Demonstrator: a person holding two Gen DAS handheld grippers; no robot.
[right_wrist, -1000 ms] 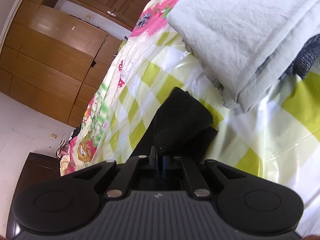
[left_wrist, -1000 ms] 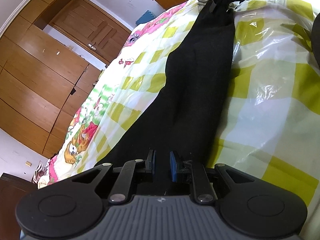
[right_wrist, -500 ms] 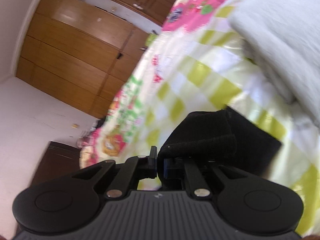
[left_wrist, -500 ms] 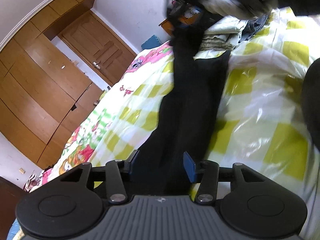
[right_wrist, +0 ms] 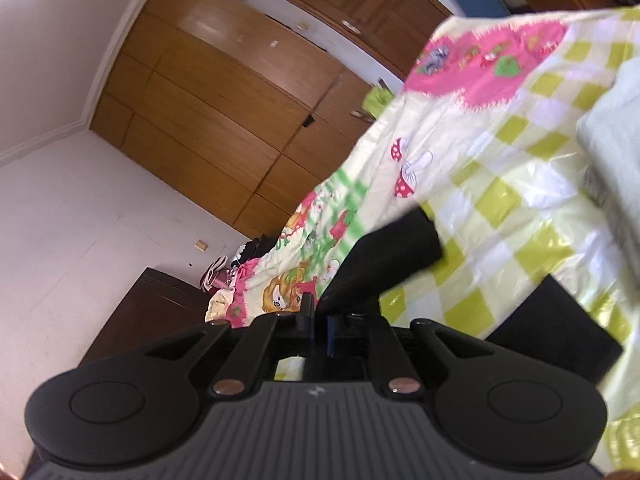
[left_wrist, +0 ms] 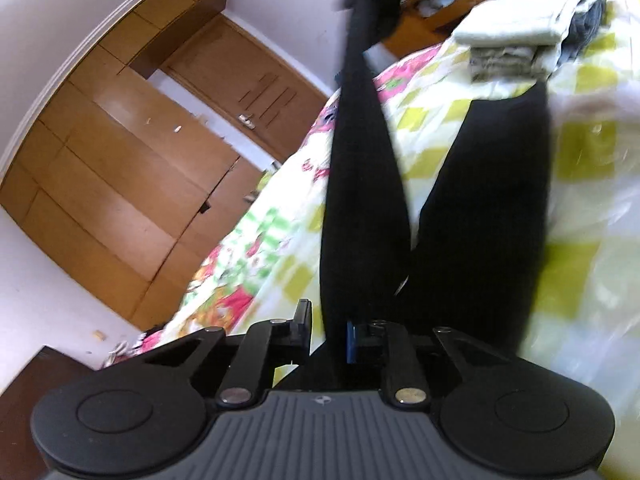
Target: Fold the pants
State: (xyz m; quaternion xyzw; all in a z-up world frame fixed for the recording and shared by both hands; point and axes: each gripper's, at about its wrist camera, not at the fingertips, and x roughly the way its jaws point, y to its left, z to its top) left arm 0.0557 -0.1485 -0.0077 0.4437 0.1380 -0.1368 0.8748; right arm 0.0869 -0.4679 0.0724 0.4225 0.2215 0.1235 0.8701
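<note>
The black pants (left_wrist: pixel 492 208) lie on the yellow-checked bedcover (left_wrist: pixel 576 168). One leg (left_wrist: pixel 362 200) is lifted off the bed and stretches from my left gripper (left_wrist: pixel 326 330) up to the top of the left wrist view. My left gripper has closed on the near end of that leg; a small gap shows beside its left finger. My right gripper (right_wrist: pixel 318 326) is shut on the far end of the leg (right_wrist: pixel 384 256), held above the bed. The other leg (right_wrist: pixel 556 332) lies flat below it.
A stack of folded pale clothes (left_wrist: pixel 520 40) sits at the far end of the bed, also at the right edge of the right wrist view (right_wrist: pixel 612 140). Wooden wardrobes (left_wrist: pixel 120 168) line the wall to the left. A dark cabinet (right_wrist: pixel 148 312) stands by the bed.
My left gripper opened, then closed on the pants leg and rose. My right gripper lifted its end of the leg high off the bed, pulling it apart from the other leg.
</note>
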